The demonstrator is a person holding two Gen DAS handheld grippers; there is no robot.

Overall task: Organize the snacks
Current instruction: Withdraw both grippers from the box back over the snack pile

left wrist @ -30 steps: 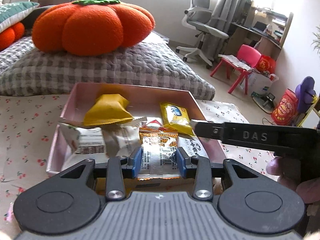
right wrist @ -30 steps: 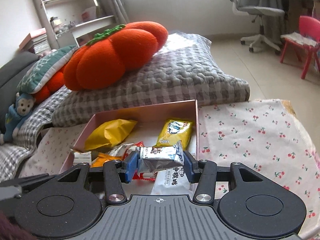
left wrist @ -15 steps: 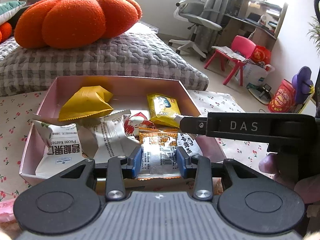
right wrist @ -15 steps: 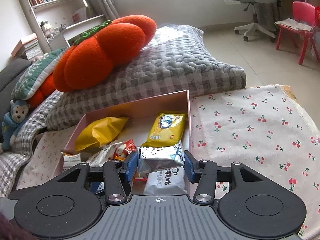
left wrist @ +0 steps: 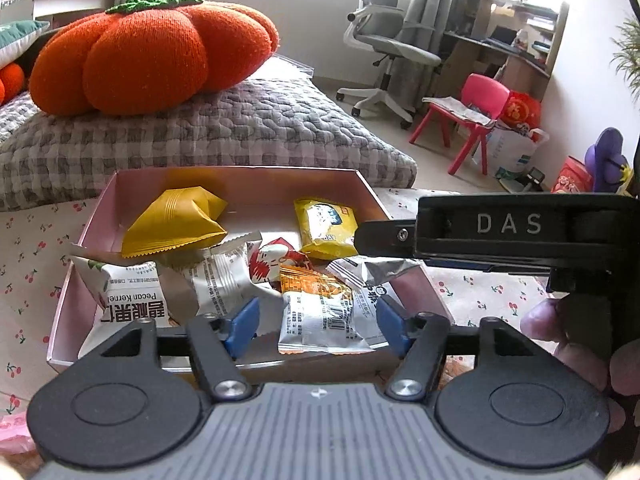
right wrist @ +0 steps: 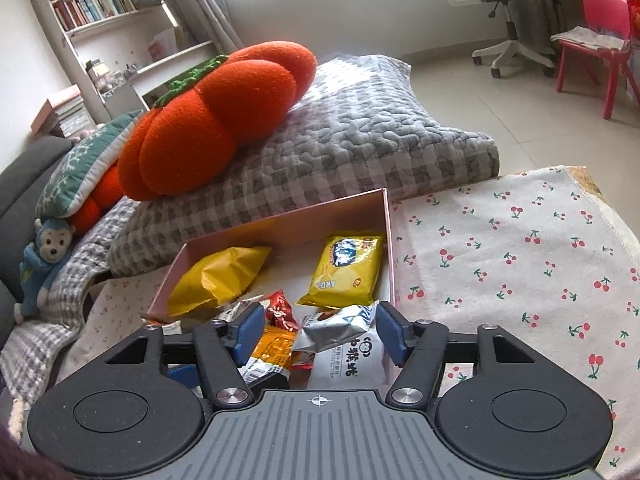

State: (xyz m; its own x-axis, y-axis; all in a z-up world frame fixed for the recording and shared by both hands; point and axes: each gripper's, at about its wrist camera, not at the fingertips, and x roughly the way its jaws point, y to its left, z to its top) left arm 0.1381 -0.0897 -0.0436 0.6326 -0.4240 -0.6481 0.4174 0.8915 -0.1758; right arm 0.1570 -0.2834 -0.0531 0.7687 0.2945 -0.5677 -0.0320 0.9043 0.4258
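Note:
A pink box point(left wrist: 372, 196) on the cloth holds several snack packets. My left gripper point(left wrist: 316, 328) hangs over its near end, jaws opening. The orange-and-silver packet point(left wrist: 324, 312) lies between the blue pads, clear of the left one, resting on the pile. My right gripper point(right wrist: 320, 334) is also opening. The silver packet point(right wrist: 340, 328) sits between its pads on the other snacks, with a gap at the left pad. A big yellow packet point(right wrist: 216, 276) and a small yellow one point(right wrist: 346, 268) lie farther back. The right gripper's finger point(left wrist: 380, 236) reaches in from the right.
An orange pumpkin cushion point(left wrist: 152, 52) lies on a grey checked quilt point(left wrist: 240, 136) just behind the box. Cherry-print cloth point(right wrist: 520, 260) spreads to the right. A person's hand point(left wrist: 560, 332) holds the right gripper. An office chair point(left wrist: 388, 52) and a pink chair point(left wrist: 476, 108) stand on the floor beyond.
Both grippers' jaws have spread apart. The orange-and-silver packet and the silver packet, gripped before, now lie loose on the snacks in the box.

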